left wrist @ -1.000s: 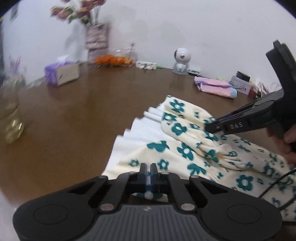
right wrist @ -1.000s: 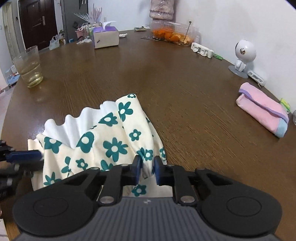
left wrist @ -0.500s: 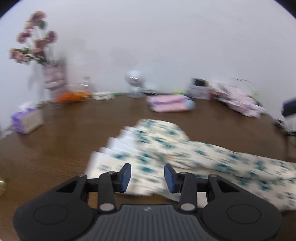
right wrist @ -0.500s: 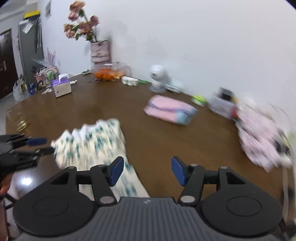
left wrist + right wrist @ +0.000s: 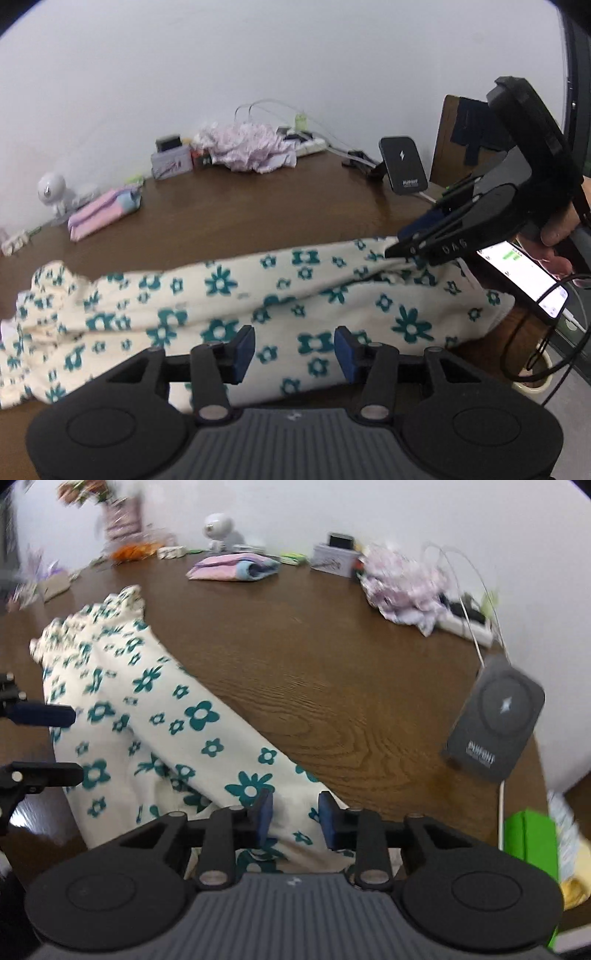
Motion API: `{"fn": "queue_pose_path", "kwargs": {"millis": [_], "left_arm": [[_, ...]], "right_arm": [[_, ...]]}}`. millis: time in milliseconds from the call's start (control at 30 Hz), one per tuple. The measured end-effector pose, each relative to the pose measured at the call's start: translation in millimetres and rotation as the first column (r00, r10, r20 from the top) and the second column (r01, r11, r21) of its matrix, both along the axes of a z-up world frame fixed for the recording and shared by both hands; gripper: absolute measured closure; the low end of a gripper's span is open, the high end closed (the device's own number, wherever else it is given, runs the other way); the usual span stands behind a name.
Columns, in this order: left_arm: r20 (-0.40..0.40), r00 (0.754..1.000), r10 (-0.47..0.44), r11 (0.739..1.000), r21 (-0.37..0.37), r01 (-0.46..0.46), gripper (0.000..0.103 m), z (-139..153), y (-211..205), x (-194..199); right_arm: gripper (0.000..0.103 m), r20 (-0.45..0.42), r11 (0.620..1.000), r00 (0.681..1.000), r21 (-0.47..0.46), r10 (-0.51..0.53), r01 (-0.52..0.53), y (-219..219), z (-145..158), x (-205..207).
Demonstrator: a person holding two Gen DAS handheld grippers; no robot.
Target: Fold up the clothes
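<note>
A cream garment with teal flowers (image 5: 221, 284) (image 5: 199, 716) lies stretched out along the brown table (image 5: 258, 214). Its frilled end is far off to the left. My left gripper (image 5: 294, 350) (image 5: 55, 744) hovers over the near edge of the cloth. Its jaws are opening, with cloth under the gap and nothing pinched. My right gripper (image 5: 295, 816) (image 5: 397, 251) is down at the garment's right end, jaws closing. Cloth lies between its pads and wrinkles toward the tips, but a gap still shows.
A folded pink garment (image 5: 103, 214) (image 5: 236, 566) and a crumpled lilac pile (image 5: 247, 149) (image 5: 402, 587) sit along the wall. A dark charger stand (image 5: 403, 164) (image 5: 495, 716), a lit phone (image 5: 524, 277) and cables crowd the table's right end. A white figurine (image 5: 50, 188) stands far left.
Both grippers let go of the frilled end and swung right along the garment to its other end. The left jaws widened; the right opened wide, then narrowed.
</note>
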State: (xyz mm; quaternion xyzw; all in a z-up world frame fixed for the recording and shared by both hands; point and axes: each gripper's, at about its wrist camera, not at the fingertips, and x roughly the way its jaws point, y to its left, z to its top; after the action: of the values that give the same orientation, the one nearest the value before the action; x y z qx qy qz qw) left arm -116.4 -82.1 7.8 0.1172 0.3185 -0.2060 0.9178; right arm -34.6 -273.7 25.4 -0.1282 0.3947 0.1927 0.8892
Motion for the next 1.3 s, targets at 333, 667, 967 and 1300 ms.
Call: {"fn": "queue_pose_path", "kwargs": {"millis": [333,667,967,1300], "left_arm": [[-0.07,0.65,0.757,0.644,-0.093,-0.759,0.051,11.5,179.8,41.2],[-0.196,0.562,0.804,0.537,-0.166,-0.827,0.042,-4.3,243.8,102.2],[-0.183,0.673,0.717,0.629,-0.246,-0.737,0.099,-1.7,260.0,153.1],[0.025,0.935,0.355,0.904,-0.263,-0.336,0.099,54.5,113.4,316.3]], "right_arm": [[0.073,0.021,0.994,0.997,0.076,0.071,-0.073,7.6,19.7,-16.8],[0.048,0.009,0.871,0.88,0.142,0.475,-0.471,235.9,54.5,154.2],[0.097,-0.109,0.891,0.888,0.146,0.446,-0.429,310.4,1.9,220.6],[0.097,0.014,0.98,0.991,0.151,-0.13,0.127,124.0,69.6,249.3]]}}
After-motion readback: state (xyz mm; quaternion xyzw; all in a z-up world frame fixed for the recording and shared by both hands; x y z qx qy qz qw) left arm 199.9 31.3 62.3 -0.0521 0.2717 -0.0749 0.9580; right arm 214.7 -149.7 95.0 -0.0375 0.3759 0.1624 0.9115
